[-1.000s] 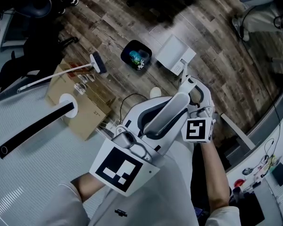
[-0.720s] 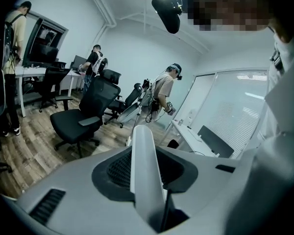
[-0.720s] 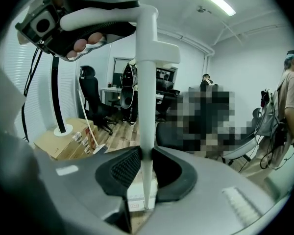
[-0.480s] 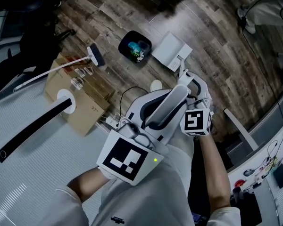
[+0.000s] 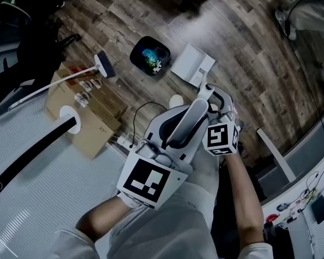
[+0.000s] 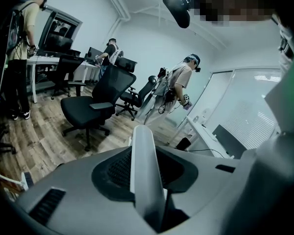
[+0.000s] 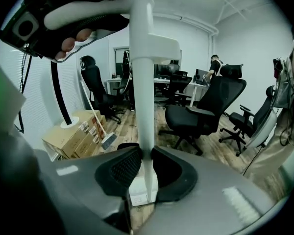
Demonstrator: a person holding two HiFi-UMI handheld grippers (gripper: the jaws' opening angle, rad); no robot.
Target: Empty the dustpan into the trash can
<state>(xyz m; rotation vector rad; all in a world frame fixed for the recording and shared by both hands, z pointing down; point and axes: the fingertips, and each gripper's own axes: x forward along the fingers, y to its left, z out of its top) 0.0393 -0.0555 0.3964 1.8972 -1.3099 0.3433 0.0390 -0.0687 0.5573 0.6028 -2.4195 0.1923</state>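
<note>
1. You held the long white plastic handle of the flat white dustpan with both tools at once.
2. Your left gripper was squeezed tight on the handle. The white bar sat right between its two dark pads, up near the top end.
3. Your right gripper was pinched on the same handle, a bit lower down. I think you used two grips because the handle is long. With only one grip, the pan could swing or twist.
4. The dustpan hung at the far end of the handle, down low. It was just beside the round black trash can, on the can's right in the head view, and not over it. I could not tell if the pan touched the brown wood floor.
5. The trash can had little bright bits inside, and the pan looked bare and white. So I think the tipping was done, and the pan was being put down next to the can.
6. The broom with the thin white stick lay by the brown cardboard boxes. It was well apart from the pan, so it was not in your way.
</note>
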